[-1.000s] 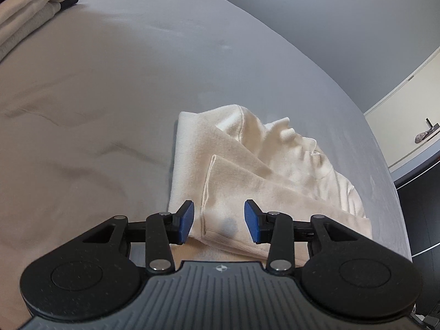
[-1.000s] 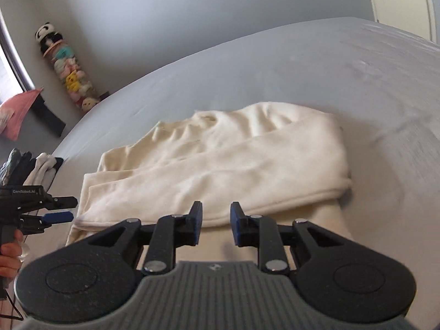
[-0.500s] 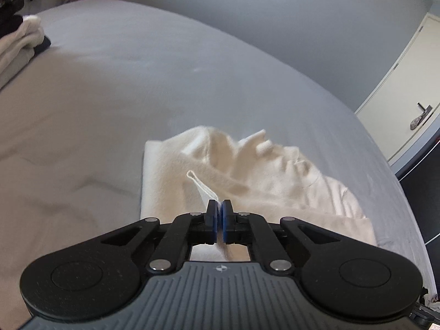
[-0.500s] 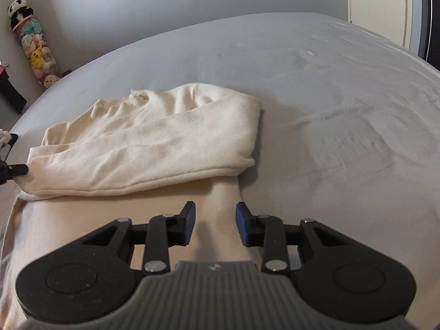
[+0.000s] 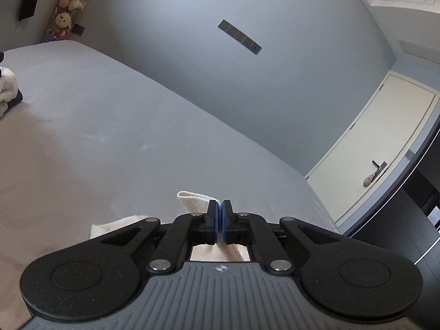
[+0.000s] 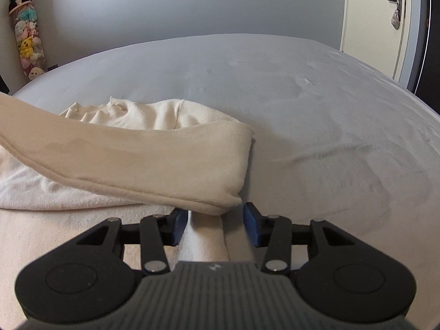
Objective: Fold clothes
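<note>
At the far left of the right wrist view, a tube of plush toys (image 6: 26,30) stands in the corner. The cream garment (image 6: 154,151) lies on the grey bed (image 6: 302,96), and its sleeve rises off the left edge. The left gripper (image 5: 220,214) is pressed together and pinches a cream cuff (image 5: 192,199) of the garment, held above the bed. The right gripper (image 6: 216,224) is spread, and its jaws have just been opening; a fold of the garment lies between them, touching neither pad. At the right stands a cream door (image 6: 371,27).
</note>
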The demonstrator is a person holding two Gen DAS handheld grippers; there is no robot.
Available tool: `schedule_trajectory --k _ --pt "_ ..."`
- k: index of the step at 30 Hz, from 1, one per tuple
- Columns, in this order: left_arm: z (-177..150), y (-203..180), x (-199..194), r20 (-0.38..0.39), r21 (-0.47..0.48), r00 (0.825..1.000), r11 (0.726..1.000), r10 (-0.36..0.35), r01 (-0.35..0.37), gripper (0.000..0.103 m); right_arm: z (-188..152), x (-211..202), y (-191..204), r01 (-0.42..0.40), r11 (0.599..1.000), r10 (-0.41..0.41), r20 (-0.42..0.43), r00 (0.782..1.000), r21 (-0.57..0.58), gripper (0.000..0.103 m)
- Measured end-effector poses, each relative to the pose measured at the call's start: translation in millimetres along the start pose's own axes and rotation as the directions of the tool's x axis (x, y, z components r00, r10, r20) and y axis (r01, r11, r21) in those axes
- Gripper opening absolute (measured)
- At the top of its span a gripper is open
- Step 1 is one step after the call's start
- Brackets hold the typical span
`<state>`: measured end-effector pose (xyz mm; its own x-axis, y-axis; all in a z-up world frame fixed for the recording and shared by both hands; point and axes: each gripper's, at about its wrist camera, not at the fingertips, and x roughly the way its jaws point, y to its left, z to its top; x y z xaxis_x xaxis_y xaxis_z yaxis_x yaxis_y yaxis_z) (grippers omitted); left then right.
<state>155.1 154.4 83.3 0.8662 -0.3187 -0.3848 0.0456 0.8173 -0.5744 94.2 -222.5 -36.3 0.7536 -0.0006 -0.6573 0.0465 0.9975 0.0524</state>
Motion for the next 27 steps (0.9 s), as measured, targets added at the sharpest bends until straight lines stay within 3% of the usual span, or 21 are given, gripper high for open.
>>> schedule_trajectory --k 4,9,11,12,16,23,27 --pt "10.2 1.9 -4.1 0.031 -0.003 1.0 1.0 -0.001 0.001 0.003 2.6 3.2 -1.4 -0.006 1.0 0.007 0.021 1.0 -0.017 0.048" --pt "3.3 23.7 7.0 -0.011 -0.027 0.998 0.998 0.063 -0.063 0.003 6.7 4.0 -6.3 -0.033 0.999 0.034 0.054 0.998 -0.022 0.045" --pt "-2.5 33.1 9.5 -0.034 -0.029 0.994 0.994 0.1 -0.101 0.003 7.7 3.9 -8.0 -0.039 0.999 0.041 0.051 0.998 -0.03 0.028" --pt "-5.4 37.9 11.9 -0.05 -0.03 0.991 0.992 0.123 -0.124 0.003 8.2 4.9 -9.6 -0.038 0.999 0.039 0.039 0.998 -0.026 0.012" --pt "-20.1 59.0 23.7 -0.125 -0.026 0.968 0.974 0.219 -0.223 0.003 9.8 11.9 -25.7 -0.04 0.996 0.04 -0.003 0.999 0.079 0.011" --pt "-57.3 98.3 45.2 -0.267 -0.01 0.906 0.94 0.327 -0.342 0.003 9.3 16.9 -36.1 -0.05 0.982 0.056 -0.032 0.998 0.181 0.01" --pt "-75.4 102.7 43.9 -0.292 0.015 0.898 0.94 0.329 -0.34 0.003 8.4 17.5 -36.5 -0.058 0.979 0.066 -0.036 0.997 0.196 0.01"
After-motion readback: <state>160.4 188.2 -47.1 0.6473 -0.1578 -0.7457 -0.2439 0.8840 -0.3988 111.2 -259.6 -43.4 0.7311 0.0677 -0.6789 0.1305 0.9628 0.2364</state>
